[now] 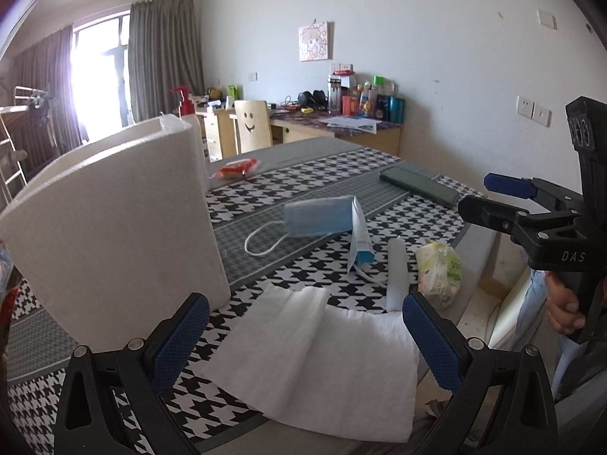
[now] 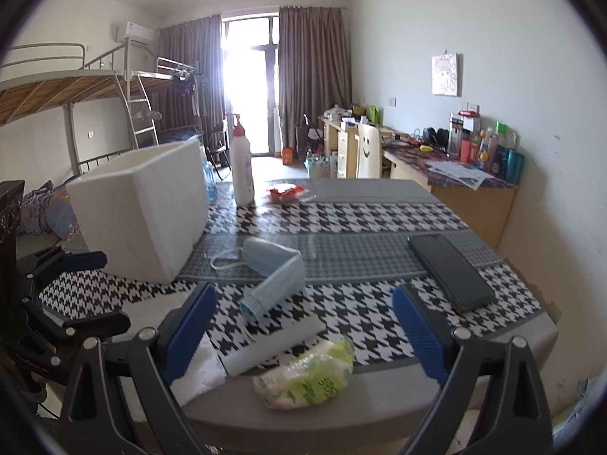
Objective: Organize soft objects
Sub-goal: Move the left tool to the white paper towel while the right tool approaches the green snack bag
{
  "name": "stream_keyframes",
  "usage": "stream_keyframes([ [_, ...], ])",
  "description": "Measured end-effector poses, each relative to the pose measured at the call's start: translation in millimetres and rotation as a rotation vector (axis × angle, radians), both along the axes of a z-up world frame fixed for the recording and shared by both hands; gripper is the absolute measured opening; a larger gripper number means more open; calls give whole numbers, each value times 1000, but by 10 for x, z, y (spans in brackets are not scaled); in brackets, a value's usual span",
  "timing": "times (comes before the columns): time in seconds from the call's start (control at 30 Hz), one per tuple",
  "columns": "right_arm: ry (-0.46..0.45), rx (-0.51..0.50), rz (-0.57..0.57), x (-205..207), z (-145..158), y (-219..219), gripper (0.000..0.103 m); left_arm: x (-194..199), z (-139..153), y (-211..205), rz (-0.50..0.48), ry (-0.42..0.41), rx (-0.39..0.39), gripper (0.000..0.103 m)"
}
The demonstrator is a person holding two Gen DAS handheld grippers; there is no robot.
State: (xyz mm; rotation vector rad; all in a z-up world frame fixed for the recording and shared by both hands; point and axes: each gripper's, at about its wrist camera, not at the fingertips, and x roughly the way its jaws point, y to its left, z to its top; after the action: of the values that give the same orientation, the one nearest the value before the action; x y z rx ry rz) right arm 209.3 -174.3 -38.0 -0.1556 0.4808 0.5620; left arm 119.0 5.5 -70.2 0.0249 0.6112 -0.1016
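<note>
your left gripper (image 1: 305,335) hangs with its jaws spread wide and nothing between them, just above the white cloth (image 1: 322,356) that lies flat at the near edge of the table (image 2: 341,185). your right gripper (image 2: 303,328) is also wide open and empty, looking over the green-and-white packet (image 2: 307,375) and the pale roll (image 2: 273,345) at that same near edge. the blue face masks (image 2: 275,265) sit a little farther in, one partly lifted against the other, ear loops trailing toward the white foam box (image 2: 140,208), which stands open-topped at the left and looks like the place to put the soft things, though that is only a judgement. nothing appears to be in the box yet as far as you can see, so the task seems to be at its start. for the cloth, come down at one free edge or corner rather than the flat middle, since a flat sheet gives the pads little to bite; pinch a fold, lift straight up, and let it hang clear before swinging toward the box. keep the cloth from dragging the roll or the packet, which lie just beside its far corner. with the right side, take the packet across its narrow waist and squeeze gently, as it will likely give. steer clear of the dark phone (image 2: 451,273) to the right, and of the tall white bottle (image 2: 242,167) behind the box.
</note>
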Motion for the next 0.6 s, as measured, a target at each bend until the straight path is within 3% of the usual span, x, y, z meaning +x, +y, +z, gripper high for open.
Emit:
stream_keyframes([
  [0.6, 84, -52, 3, -56, -404, -77, 96, 147, -314, -71, -22, 98, 7, 102],
])
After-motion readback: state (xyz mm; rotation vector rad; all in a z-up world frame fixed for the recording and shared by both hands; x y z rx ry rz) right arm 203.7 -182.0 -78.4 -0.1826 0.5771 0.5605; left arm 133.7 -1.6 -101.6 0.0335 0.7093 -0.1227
